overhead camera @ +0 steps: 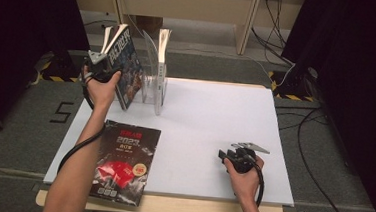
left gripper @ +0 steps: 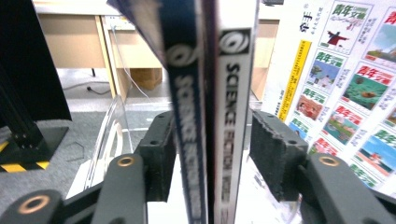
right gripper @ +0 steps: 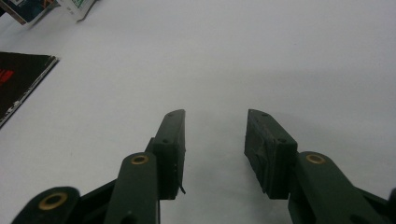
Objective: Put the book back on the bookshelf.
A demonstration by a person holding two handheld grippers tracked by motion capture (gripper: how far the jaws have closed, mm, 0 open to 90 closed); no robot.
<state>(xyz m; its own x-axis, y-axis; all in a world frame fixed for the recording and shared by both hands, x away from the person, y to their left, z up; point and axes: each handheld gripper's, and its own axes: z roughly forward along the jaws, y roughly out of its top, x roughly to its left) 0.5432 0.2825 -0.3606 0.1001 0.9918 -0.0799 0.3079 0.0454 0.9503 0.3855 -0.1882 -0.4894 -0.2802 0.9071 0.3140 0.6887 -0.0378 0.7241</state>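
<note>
Your left tool point(overhead camera: 102, 62) is up at the far left of the white table point(overhead camera: 209, 132), beside the clear acrylic magazine rack point(overhead camera: 155, 78). In the left gripper view its jaws stand apart on either side of two upright magazine spines: a dark blue spine point(left gripper: 187, 140) and a white spine printed "SCIENCE FICTION" point(left gripper: 231, 121). There is a visible gap between the right pad and the white spine, so the pads are released rather than pressing; on the left the dark blue spine stands close against the pad, and you cannot tell whether it touches. From above, the blue-covered magazine point(overhead camera: 126, 69) stands tilted against the left side of the rack, with your hand just beside it.

Just to the right of the spines in the left gripper view stands a white page covered with small coloured pictures point(left gripper: 345, 74).

A black magazine with red print point(overhead camera: 124, 164) lies flat at the near left of the table, next to your left forearm.

Your right tool point(overhead camera: 233, 154) rests at the near right, well apart from everything. In the right gripper view its jaws point(right gripper: 215, 149) are spread with bare table between them, released and holding nothing.
</note>
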